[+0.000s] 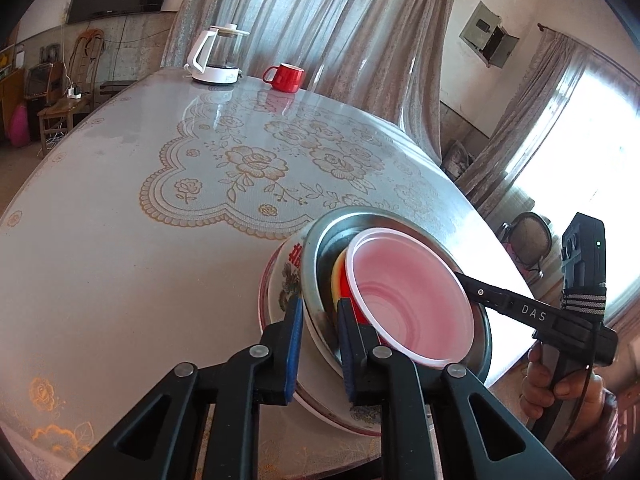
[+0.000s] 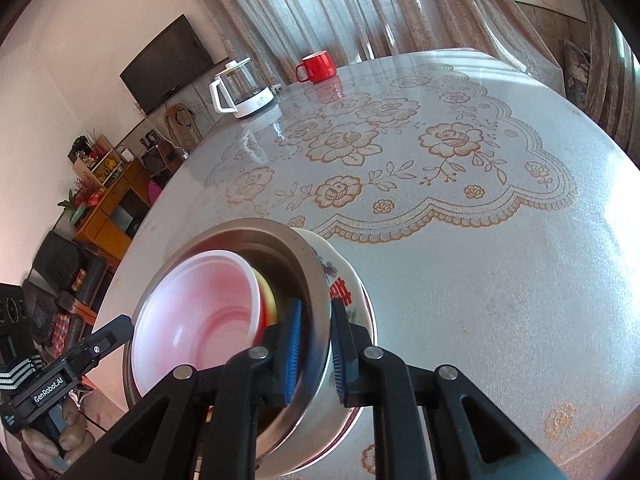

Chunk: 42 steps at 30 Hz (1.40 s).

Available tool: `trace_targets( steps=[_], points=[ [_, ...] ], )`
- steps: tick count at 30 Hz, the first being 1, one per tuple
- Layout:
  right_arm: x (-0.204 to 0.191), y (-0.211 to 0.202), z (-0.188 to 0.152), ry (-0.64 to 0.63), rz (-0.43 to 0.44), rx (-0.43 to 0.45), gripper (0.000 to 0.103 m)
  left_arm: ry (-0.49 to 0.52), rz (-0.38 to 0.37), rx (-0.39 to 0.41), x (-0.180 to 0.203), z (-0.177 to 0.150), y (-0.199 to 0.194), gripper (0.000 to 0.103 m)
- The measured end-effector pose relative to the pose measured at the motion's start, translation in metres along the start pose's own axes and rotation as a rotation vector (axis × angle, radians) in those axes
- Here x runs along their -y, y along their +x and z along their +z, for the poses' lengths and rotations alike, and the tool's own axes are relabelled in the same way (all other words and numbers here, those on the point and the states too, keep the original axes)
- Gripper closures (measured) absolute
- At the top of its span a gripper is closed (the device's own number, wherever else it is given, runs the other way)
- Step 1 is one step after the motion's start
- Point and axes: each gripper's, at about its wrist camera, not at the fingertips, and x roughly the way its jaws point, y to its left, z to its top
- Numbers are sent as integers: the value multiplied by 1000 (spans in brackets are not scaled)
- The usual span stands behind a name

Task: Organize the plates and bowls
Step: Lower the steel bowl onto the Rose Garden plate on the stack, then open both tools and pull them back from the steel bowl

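A round table under a glossy grey cover with a gold rose-and-lace print is taking up most of both views. Pale curtains are hanging along its far side, and a dark television is hanging on the wall at the far left.

On the near edge of the table a nested stack of bowls is sitting. A white ceramic bowl, with a red character and a floral print on its outer wall, is forming the bottom. A stainless steel bowl is sitting inside it. A yellow and red bowl is lying within the steel one, showing only as a sliver. A pink plastic bowl with a white rim is resting on top, innermost.

The left gripper is clamping the left side of the stack, its blue pads pressing on either side of the steel bowl's rim and wall. The right gripper is doing the same on the right side, one pad inside the steel bowl, the other between its wall and the ceramic bowl. In the left wrist view, a hand is holding the right gripper's handle.

At the far edge of the table, a glass kettle on a white base is standing, and a red mug is standing to its right, well apart from the stack.
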Motion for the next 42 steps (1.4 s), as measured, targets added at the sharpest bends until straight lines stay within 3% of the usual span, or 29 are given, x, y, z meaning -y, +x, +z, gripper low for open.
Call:
trace_targets(
  steps=[32, 37, 42],
  points=[
    [-4, 1, -8, 2, -17, -19, 88, 31, 44, 26, 10, -10, -9, 85],
    [-7, -5, -13, -6, -26, 4, 83, 35, 79, 46, 14, -14, -13, 81],
    [-9, -22, -19, -14, -45, 70, 75, 20, 127, 80, 12, -18, -19, 68]
  ],
)
